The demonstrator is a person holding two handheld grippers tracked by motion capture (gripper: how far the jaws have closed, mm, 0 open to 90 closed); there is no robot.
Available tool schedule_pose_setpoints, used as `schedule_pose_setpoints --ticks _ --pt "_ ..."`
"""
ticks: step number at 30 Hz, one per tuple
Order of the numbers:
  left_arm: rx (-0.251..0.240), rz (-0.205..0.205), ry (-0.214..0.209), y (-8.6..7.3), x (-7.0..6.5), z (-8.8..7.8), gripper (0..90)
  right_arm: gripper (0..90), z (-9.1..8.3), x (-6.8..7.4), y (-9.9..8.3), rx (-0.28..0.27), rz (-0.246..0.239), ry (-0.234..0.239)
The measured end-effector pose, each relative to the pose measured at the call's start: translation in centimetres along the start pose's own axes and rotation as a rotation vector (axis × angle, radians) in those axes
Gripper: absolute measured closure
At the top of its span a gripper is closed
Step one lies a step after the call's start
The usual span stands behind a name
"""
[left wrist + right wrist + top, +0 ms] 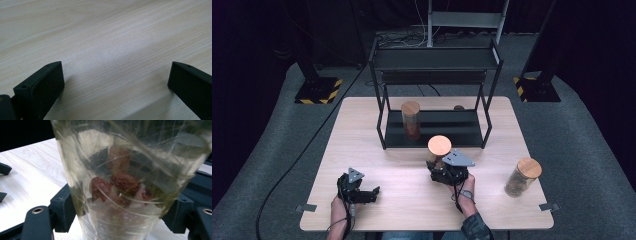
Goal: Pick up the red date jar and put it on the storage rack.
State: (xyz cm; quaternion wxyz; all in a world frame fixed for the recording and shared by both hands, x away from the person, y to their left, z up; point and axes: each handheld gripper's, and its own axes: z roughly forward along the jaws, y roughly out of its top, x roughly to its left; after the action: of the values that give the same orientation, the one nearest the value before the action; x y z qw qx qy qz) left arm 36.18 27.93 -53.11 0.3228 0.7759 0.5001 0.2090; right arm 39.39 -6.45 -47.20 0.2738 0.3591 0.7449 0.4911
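Note:
My right gripper (pixel 439 162) is shut on a clear glass jar (pixel 438 152) with a round wooden lid, held just in front of the black shelf rack (pixel 434 135). In the right gripper view the jar (pixel 125 182) stands between the two black jaws, with reddish-brown dried fruit inside it. My left gripper (pixel 373 194) rests low over the table at the front left, jaws wide apart. The left gripper view shows bare wood between its fingers (pixel 42 87), with nothing held.
A second lidded jar (pixel 411 120) stands on the rack's lower shelf. A third jar (pixel 523 177) stands on the table (pixel 362 130) at the right, near its edge. A small brown lid (pixel 458 107) lies behind the rack. Dark carpet surrounds the table.

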Motion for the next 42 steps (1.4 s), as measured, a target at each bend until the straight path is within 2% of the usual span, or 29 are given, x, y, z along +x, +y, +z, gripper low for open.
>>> schedule_pose_setpoints --ticks 42 --pt "0.000 0.000 0.000 0.0 0.0 0.0 0.0 24.4 1.7 -1.6 1.1 0.003 0.004 -0.027"
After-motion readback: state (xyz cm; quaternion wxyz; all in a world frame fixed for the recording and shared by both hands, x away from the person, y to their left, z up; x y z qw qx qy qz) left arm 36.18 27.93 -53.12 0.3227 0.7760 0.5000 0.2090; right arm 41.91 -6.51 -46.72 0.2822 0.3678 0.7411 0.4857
